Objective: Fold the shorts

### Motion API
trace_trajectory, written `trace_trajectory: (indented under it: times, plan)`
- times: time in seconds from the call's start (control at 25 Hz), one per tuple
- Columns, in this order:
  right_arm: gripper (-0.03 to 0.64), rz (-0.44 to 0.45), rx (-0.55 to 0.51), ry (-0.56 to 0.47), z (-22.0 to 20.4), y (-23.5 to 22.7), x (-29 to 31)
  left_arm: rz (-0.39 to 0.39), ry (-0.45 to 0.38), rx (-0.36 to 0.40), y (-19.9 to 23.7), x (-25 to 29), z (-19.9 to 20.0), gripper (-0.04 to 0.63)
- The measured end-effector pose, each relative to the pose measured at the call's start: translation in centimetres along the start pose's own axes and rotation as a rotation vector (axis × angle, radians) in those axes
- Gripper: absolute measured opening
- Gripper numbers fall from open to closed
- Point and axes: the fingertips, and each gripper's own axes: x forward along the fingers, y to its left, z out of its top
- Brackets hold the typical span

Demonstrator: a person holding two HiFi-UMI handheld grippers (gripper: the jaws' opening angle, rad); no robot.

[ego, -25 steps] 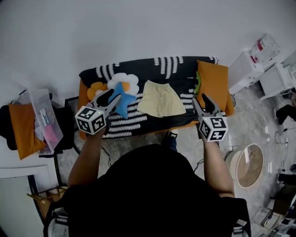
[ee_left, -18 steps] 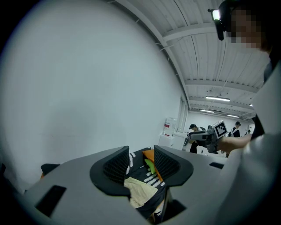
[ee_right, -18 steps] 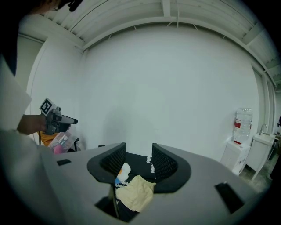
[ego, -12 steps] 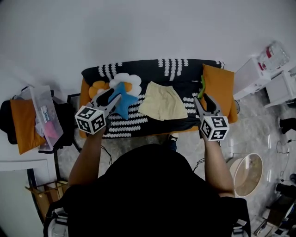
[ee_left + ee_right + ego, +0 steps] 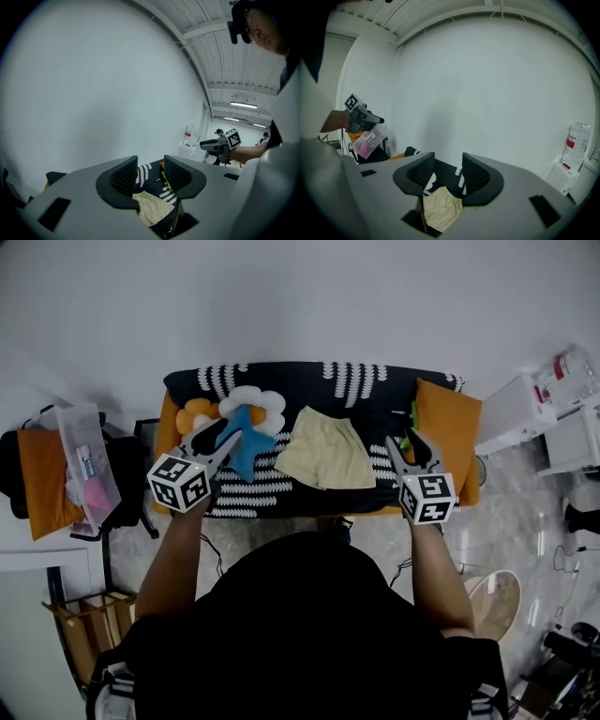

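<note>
Shorts (image 5: 325, 450) lie flat, unfolded, mid-desk (image 5: 375, 392) | I hold left gripper (image 5: 222, 435) at their 9 o'clock, right gripper (image 5: 409, 443) at 3 | both jaws released, empty | flanking, I judge, to take opposite edges.

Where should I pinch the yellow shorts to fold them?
Probably the two near corners of the yellow shorts, coming in from your side. They lie flat and spread out, wider edge nearest you, so those corners are free to pinch and lift over.
</note>
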Motion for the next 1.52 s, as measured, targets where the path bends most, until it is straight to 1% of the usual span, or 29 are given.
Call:
trace_trajectory:
  times: [0.28, 0.68, 0.96, 1.12, 1.32, 1.52]
  plan:
    - [0.196, 0.037, 0.001, 0.012, 0.0, -2.8, 3.3, 0.037, 0.021, -0.012, 0.8, 2.8, -0.4, 0.193]
    - [0.195, 0.067, 0.0, 0.023, 0.0, -7.5, 6.2, 0.074, 0.029, -0.026, 0.6, 7.2, 0.4, 0.192]
    - [0.193, 0.124, -0.073, 0.032, -0.3, -9.8, 8.6, 0.123, 0.034, -0.045, 0.4, 10.0, 0.7, 0.192]
    - [0.193, 0.171, -0.088, 0.037, -0.5, -11.4, 10.7, 0.162, 0.04, -0.062, 0.5, 11.4, 0.7, 0.192]
    - [0.193, 0.225, -0.129, 0.039, -0.4, -12.7, 12.9, 0.229, 0.055, -0.076, 0.4, 12.2, 0.3, 0.192]
    - [0.193, 0.297, -0.157, 0.029, 0.1, -13.5, 15.6, 0.301, 0.05, -0.098, 0.6, 12.9, 0.1, 0.192]
